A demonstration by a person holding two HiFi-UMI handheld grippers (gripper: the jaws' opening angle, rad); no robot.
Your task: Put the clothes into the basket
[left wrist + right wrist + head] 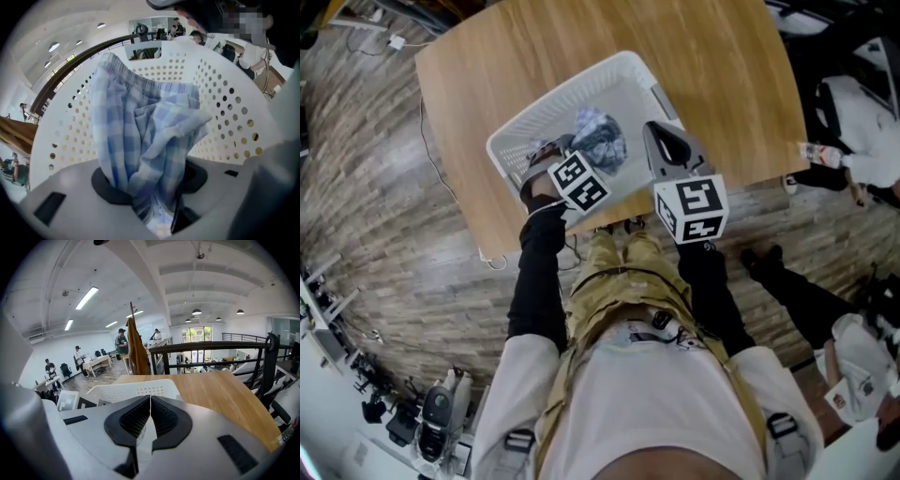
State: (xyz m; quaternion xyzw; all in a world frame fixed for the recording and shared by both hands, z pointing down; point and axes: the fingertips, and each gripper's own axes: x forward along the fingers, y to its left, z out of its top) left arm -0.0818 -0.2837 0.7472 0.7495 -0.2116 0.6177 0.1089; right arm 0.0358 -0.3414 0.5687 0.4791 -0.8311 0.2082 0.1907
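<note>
A white perforated basket (pixel 534 122) sits on the wooden table (pixel 722 84). Inside it lies a bunched blue-and-white checked garment (pixel 598 139). My left gripper (pixel 546 169) reaches into the basket from its near side. In the left gripper view its jaws are shut on the checked garment (pixel 145 140), which rises up before the basket wall (pixel 225 112). My right gripper (pixel 667 141) hovers over the basket's right near corner. In the right gripper view the right gripper (pixel 150 416) is shut with nothing between its pads, and the basket rim (pixel 136 392) lies just beyond.
The table's near edge (pixel 750 183) runs just past the basket, with my legs below it. A cable (pixel 431 150) hangs off the table's left side. People and desks stand far back in the right gripper view. A black railing (pixel 262 362) borders the table at right.
</note>
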